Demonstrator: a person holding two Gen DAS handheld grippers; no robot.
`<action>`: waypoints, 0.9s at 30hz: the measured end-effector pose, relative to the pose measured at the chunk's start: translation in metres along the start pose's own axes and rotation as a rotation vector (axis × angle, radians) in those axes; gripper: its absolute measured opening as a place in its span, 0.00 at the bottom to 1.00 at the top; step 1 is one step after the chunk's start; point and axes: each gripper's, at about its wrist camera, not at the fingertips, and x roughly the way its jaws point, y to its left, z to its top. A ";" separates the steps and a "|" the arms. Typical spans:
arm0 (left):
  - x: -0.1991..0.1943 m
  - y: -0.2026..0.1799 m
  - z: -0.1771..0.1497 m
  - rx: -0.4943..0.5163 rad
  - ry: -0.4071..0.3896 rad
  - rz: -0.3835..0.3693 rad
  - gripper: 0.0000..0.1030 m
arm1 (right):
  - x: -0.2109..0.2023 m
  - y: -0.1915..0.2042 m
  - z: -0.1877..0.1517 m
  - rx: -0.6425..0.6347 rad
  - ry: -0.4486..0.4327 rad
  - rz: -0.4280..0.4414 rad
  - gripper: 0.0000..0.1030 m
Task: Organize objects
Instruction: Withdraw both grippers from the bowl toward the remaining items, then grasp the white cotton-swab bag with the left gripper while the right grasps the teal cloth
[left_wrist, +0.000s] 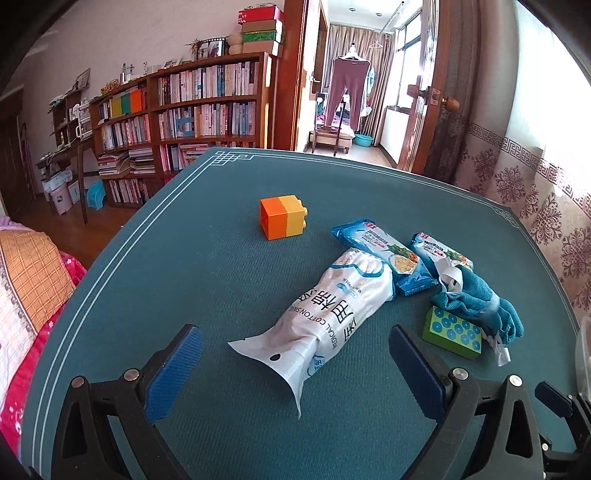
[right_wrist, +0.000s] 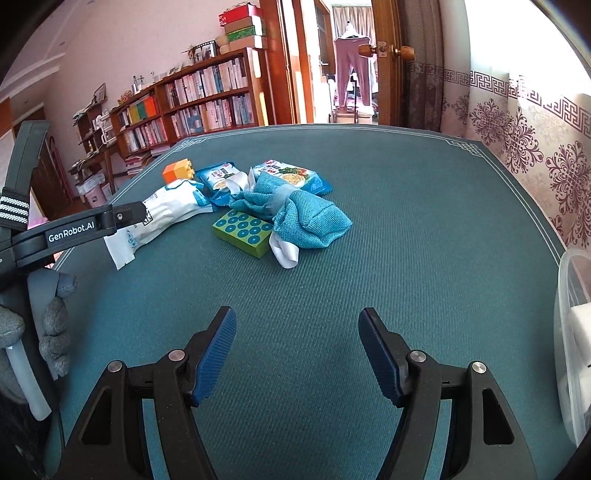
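A white bag of cotton swabs (left_wrist: 325, 314) lies on the teal table (left_wrist: 207, 258), its near end between the fingers of my open left gripper (left_wrist: 295, 336); I cannot tell if they touch it. Beyond it stands an orange and yellow block (left_wrist: 282, 218). To the right lie two blue noodle packets (left_wrist: 373, 247), a teal cloth bundle (left_wrist: 476, 299) and a green dotted block (left_wrist: 452, 334). In the right wrist view my right gripper (right_wrist: 297, 323) is open and empty over bare table, well short of the cloth bundle (right_wrist: 310, 218), green block (right_wrist: 243, 230) and swab bag (right_wrist: 162, 218).
A clear plastic container (right_wrist: 572, 332) stands at the table's right edge. The left gripper's body (right_wrist: 74, 232) reaches in from the left in the right wrist view. A bed with patterned covers (left_wrist: 26, 295) lies left of the table. Bookshelves (left_wrist: 192, 107) stand behind.
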 end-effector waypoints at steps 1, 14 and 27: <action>0.003 0.002 0.000 -0.006 0.007 0.001 1.00 | 0.000 0.001 0.000 0.000 0.000 0.002 0.68; 0.018 -0.008 0.005 0.043 0.051 0.028 1.00 | 0.004 -0.008 -0.001 0.047 0.007 0.041 0.68; 0.055 -0.044 0.015 0.194 0.074 0.050 0.86 | 0.004 -0.014 -0.003 0.083 0.009 0.069 0.68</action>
